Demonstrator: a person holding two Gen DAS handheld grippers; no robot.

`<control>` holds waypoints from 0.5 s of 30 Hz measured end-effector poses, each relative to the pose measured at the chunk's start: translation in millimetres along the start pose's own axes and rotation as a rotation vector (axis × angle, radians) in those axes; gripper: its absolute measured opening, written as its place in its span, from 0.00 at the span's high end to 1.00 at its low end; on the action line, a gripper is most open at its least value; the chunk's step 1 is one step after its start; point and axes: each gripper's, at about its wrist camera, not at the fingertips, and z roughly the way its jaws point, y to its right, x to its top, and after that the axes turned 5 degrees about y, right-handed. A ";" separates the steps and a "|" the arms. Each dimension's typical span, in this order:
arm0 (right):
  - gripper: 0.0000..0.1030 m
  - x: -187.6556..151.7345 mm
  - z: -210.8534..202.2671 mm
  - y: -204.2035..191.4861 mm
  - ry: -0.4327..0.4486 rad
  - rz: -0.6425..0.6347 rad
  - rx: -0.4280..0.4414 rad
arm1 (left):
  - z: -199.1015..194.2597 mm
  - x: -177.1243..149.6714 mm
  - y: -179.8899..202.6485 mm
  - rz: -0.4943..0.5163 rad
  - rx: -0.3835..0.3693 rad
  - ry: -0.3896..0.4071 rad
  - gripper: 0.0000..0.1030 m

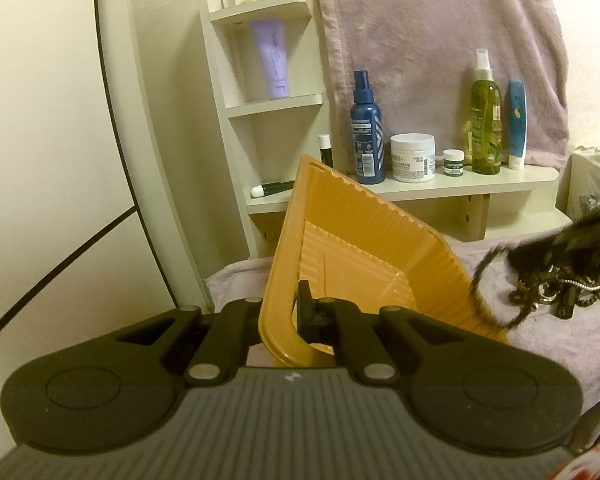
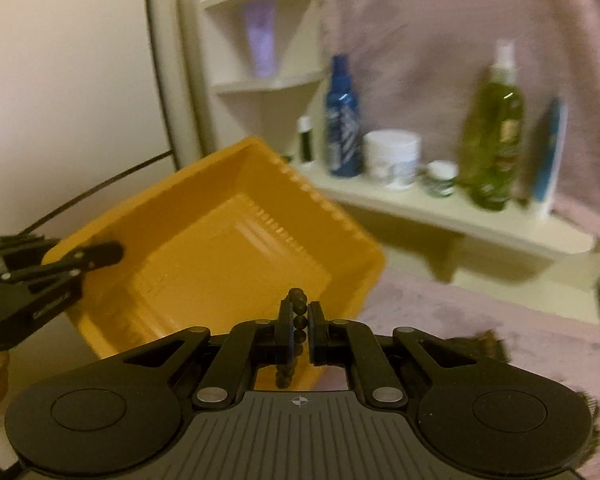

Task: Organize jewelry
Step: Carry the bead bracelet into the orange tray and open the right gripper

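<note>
Left gripper (image 1: pixel 284 312) clamps the tilted tray (image 1: pixel 340 240); right gripper (image 2: pixel 300 320) pinches the beads (image 2: pixel 299 322), which could swing past the rim.

Black left gripper (image 1: pixel 282 316), ribbed grey body, silver screws

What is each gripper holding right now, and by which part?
Left gripper: shut on the rim of the tilted orange ribbed plastic tray. Right gripper: jaws shut on a dark beaded strand, gripped partway along, beads hanging below.
</note>
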 end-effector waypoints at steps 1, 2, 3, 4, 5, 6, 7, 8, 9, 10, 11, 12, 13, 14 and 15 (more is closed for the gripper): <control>0.93 -2.9 5.2 -3.3 -0.016 -0.002 0.008 | 0.1 0.6 -0.2 -0.004 -0.001 -0.001 0.96; 0.93 -6.8 10.5 -6.1 -0.031 -0.005 0.012 | 0.1 0.6 -0.4 -0.008 -0.002 0.000 0.96; 0.93 -11.1 16.1 -7.3 -0.050 -0.005 0.018 | -0.2 0.6 -0.3 -0.012 -0.003 -0.001 0.96; 0.93 -15.6 20.7 -8.1 -0.069 -0.005 0.025 | -0.1 0.9 -1.0 -0.020 -0.006 -0.002 0.96; 0.93 -21.1 24.6 -8.6 -0.086 -0.006 0.027 | -0.1 0.9 -2.3 -0.033 -0.009 -0.005 0.95; 0.93 -26.3 28.4 -9.7 -0.103 -0.009 0.023 | 0.2 1.0 -4.2 -0.052 -0.014 -0.010 0.95; 0.93 -31.2 32.4 -10.1 -0.119 -0.011 0.021 | 0.5 1.2 -6.0 -0.070 -0.018 -0.014 0.95; 0.93 -35.5 35.2 -10.3 -0.131 -0.011 0.020 | 1.2 1.5 -7.8 -0.090 -0.028 -0.021 0.94; 0.93 -38.6 36.5 -10.2 -0.132 -0.011 0.024 | 1.1 1.9 -10.1 -0.118 -0.038 -0.021 0.93; 0.93 -40.4 36.2 -11.1 -0.127 -0.019 0.023 | 1.2 2.7 -12.5 -0.151 -0.046 -0.026 0.93; 0.93 -41.2 36.8 -12.6 -0.129 -0.030 0.018 | 1.0 3.5 -14.9 -0.181 -0.054 -0.029 0.92; 0.93 -41.7 38.0 -14.3 -0.131 -0.042 0.013 | 1.4 4.1 -17.8 -0.215 -0.060 -0.033 0.91; 0.93 -42.3 38.7 -16.2 -0.132 -0.052 0.009 | 2.2 4.7 -20.9 -0.250 -0.067 -0.039 0.91; 0.93 -43.4 37.7 -17.5 -0.130 -0.055 0.007 | 2.6 4.9 -23.3 -0.276 -0.074 -0.043 0.90; 0.93 -44.2 37.7 -17.8 -0.129 -0.054 0.007 | 2.9 4.5 -25.9 -0.303 -0.082 -0.045 0.90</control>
